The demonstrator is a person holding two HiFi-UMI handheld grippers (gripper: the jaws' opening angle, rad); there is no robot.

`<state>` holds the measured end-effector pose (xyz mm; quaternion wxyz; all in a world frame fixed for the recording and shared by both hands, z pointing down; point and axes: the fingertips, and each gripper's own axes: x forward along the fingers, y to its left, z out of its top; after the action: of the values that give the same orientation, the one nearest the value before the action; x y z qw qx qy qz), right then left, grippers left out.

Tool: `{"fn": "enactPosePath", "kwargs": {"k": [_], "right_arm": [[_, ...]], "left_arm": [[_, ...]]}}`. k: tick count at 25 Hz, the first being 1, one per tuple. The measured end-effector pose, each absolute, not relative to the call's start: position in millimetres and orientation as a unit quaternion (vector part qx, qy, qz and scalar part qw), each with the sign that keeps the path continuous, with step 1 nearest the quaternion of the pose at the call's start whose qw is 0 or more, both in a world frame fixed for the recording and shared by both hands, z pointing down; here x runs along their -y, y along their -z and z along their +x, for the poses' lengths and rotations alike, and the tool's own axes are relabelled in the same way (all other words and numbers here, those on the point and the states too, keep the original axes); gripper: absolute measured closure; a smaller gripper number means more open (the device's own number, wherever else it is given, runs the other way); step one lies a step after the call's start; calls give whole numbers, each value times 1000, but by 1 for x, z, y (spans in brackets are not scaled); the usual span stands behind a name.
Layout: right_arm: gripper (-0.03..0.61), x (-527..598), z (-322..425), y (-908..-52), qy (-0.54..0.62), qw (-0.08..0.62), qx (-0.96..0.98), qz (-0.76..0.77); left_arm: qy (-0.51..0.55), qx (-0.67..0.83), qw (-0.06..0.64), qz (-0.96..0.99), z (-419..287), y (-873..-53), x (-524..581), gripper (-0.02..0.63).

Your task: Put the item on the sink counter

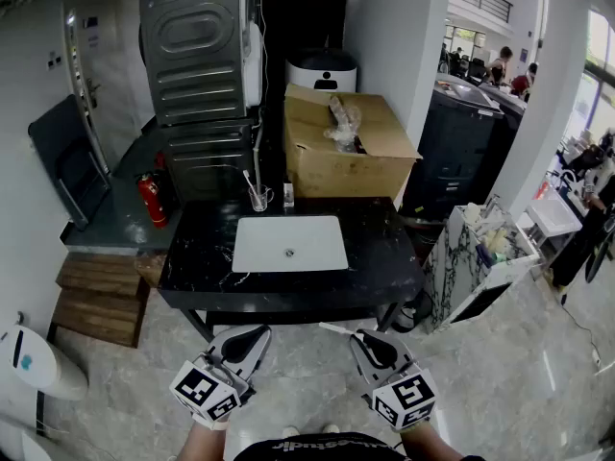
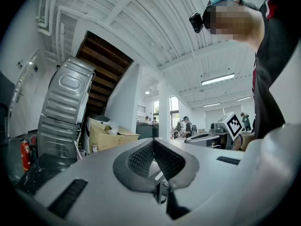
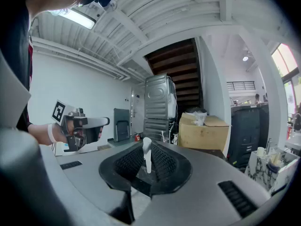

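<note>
The black marble sink counter (image 1: pixel 384 257) with its white basin (image 1: pixel 288 243) stands ahead of me. Both grippers hang low in front of its near edge, apart from it. My right gripper (image 1: pixel 361 340) (image 3: pixel 146 149) is shut on a small slim white item (image 3: pixel 147 155), which stands upright between the pads. In the head view the item's thin white end (image 1: pixel 335 329) pokes out to the left of the jaws. My left gripper (image 1: pixel 252 340) (image 2: pixel 153 143) has its jaw tips together with nothing between them. It also shows in the right gripper view as the left gripper (image 3: pixel 83 128), level.
A glass cup (image 1: pixel 258 198) with a toothbrush and a small bottle (image 1: pixel 287 195) stand at the counter's back edge. Behind are a cardboard box (image 1: pixel 346 152) and a grey washing machine (image 1: pixel 197 46). A fire extinguisher (image 1: pixel 151 200) and wooden steps (image 1: pixel 101 301) lie left, a marbled bin (image 1: pixel 476 267) right.
</note>
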<state>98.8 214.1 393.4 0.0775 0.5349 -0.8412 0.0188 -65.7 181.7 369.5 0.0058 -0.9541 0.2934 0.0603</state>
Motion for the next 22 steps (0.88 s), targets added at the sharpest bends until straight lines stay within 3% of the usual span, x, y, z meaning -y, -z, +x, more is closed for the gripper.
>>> {"fn": "enactPosePath", "kwargs": {"k": [22], "right_arm": [[505,-209,81,-396,-19,80,846,526]], "left_arm": [[-73,-276,2,-958,-75,-369,-165,598]]}}
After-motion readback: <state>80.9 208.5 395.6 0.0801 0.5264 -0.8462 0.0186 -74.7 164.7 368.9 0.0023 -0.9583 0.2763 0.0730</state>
